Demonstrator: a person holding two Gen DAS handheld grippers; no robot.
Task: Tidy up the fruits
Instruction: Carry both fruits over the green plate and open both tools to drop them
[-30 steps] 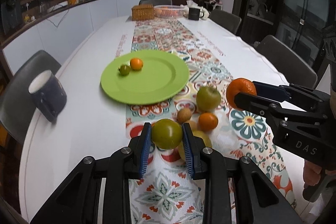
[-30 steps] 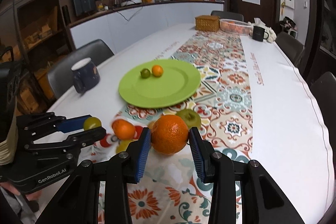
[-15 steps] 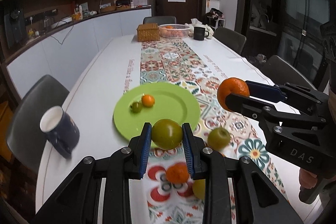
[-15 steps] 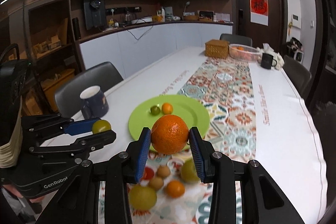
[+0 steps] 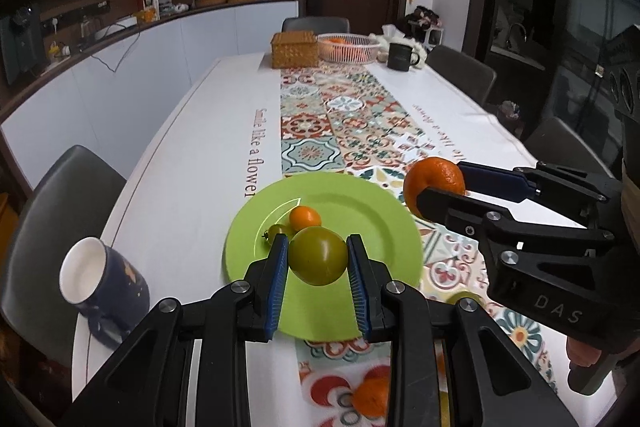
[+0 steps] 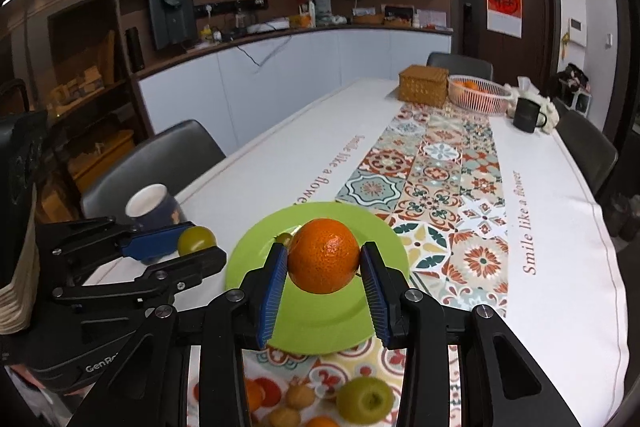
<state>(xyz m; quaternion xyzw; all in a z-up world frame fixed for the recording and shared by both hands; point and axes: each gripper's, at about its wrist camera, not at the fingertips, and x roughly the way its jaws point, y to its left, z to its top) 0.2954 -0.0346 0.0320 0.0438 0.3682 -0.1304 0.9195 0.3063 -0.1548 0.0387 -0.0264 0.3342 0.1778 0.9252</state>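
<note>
My left gripper [image 5: 318,259] clamps a green tomato [image 5: 318,255] between its blue pads, held above the near part of the green plate [image 5: 372,223]. My right gripper [image 6: 324,269] pinches an orange [image 6: 323,255], also over the plate. On the plate lie a small orange fruit [image 5: 305,217] and a small green one [image 5: 278,230] — the tomato and my finger half cover the latter. Near me on the patterned runner [image 6: 436,163], a green apple [image 6: 364,399] and some brownish and orange fruits show only in part, blurred and cut off by my fingers. A dark mug [image 5: 105,287] stands left of the plate — well apart from it.
</note>
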